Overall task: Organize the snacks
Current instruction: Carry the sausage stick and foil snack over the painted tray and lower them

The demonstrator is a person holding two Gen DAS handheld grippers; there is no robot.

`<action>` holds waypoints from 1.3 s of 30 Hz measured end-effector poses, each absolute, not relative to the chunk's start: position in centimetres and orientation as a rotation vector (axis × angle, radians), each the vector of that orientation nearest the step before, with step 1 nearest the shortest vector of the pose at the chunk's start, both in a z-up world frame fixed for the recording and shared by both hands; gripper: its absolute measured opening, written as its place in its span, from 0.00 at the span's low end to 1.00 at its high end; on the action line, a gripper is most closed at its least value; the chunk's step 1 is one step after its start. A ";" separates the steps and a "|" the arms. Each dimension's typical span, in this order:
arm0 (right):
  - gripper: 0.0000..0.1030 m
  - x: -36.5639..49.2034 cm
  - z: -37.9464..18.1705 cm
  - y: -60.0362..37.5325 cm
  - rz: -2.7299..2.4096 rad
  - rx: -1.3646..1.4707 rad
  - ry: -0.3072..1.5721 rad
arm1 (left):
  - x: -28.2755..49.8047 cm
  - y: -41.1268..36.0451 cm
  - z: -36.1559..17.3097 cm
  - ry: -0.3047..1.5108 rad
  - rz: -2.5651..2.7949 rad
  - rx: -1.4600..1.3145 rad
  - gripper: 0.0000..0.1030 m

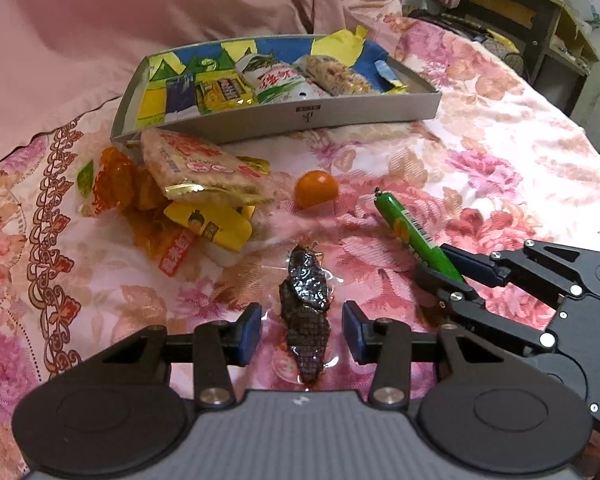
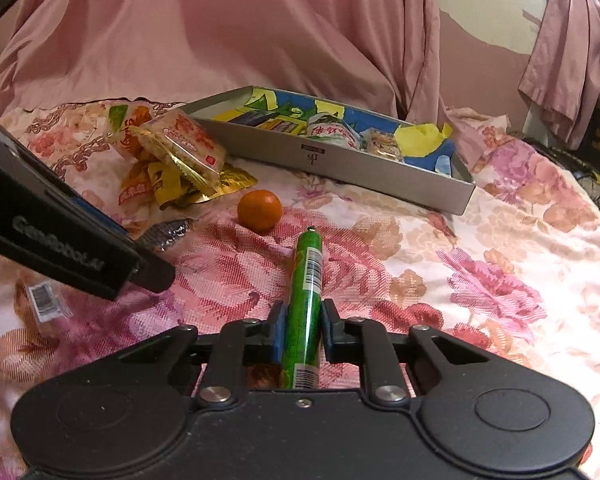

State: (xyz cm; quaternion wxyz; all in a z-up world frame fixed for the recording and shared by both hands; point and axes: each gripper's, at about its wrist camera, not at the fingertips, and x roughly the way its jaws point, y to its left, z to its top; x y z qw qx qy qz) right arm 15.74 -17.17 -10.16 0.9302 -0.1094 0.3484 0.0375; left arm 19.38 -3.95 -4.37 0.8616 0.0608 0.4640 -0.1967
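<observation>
1. The right claw [image 2: 300,336] is clamped narrow on the green sausage stick [image 2: 306,304], gripping it near its lower end, so most of the stick pokes forward toward 12 o'clock.
2. The left claw [image 1: 298,332] stands part-way open around the dark vacuum-packed snack [image 1: 306,312]; its blue pads [image 1: 249,330] sit either side of the pack with a gap showing, so nothing is pinched yet.
3. The grey box [image 1: 340,114], where several packets already lie, sits at 12 o'clock from both claws. The orange [image 2: 259,210] rests between the claws and the box, and a loose pile of wrapped snacks [image 1: 188,184] lies at 10 o'clock in the left wrist view, just beside the box's near corner.
4. To do this step well, I judge the left claw should close squarely across the pack's thick middle, not its thin clear film edge, which would likely slip.
5. The long stick probably needs a level carry, lifted clear of the box's near wall and laid lengthwise in a free gap.
6. Watch the orange: a brush from either claw could roll it.
7. Everything lies on a bed with a floral cover [image 2: 480,280], soft and rumpled, so pressing down will sink things. Pink drapery hangs behind; shelving shows at 1 o'clock in the left wrist view.
</observation>
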 end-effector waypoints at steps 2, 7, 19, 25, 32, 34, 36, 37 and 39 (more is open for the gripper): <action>0.19 15.6 -10.0 -17.2 0.075 -0.230 0.711 | 19.0 -3.8 -4.2 0.975 -0.422 0.124 0.46; 0.19 15.3 -9.8 -17.3 0.066 -0.237 0.705 | 18.3 -3.2 -3.8 0.970 -0.439 0.086 0.46; 0.19 16.4 -7.5 -18.2 0.036 -0.262 0.615 | 19.4 -3.6 -0.7 0.876 -0.468 0.041 0.46; 0.19 18.8 -4.4 -19.1 0.000 -0.273 0.532 | 22.2 -3.8 2.2 0.760 -0.494 -0.002 0.46; 0.19 24.3 -0.7 -19.3 0.031 -0.222 0.470 | 28.0 -2.4 4.6 0.611 -0.431 -0.014 0.46; 0.19 26.4 0.2 -19.1 0.048 -0.214 0.453 | 30.3 -1.6 4.9 0.582 -0.398 -0.026 0.46; 0.19 28.5 1.3 -18.7 0.063 -0.216 0.424 | 32.4 -0.9 4.9 0.545 -0.349 -0.019 0.46; 0.19 29.6 1.7 -18.5 0.071 -0.222 0.407 | 33.4 -0.5 4.8 0.530 -0.327 -0.020 0.46; 0.19 31.7 2.4 -18.1 0.089 -0.227 0.387 | 35.0 0.2 4.6 0.507 -0.287 -0.035 0.46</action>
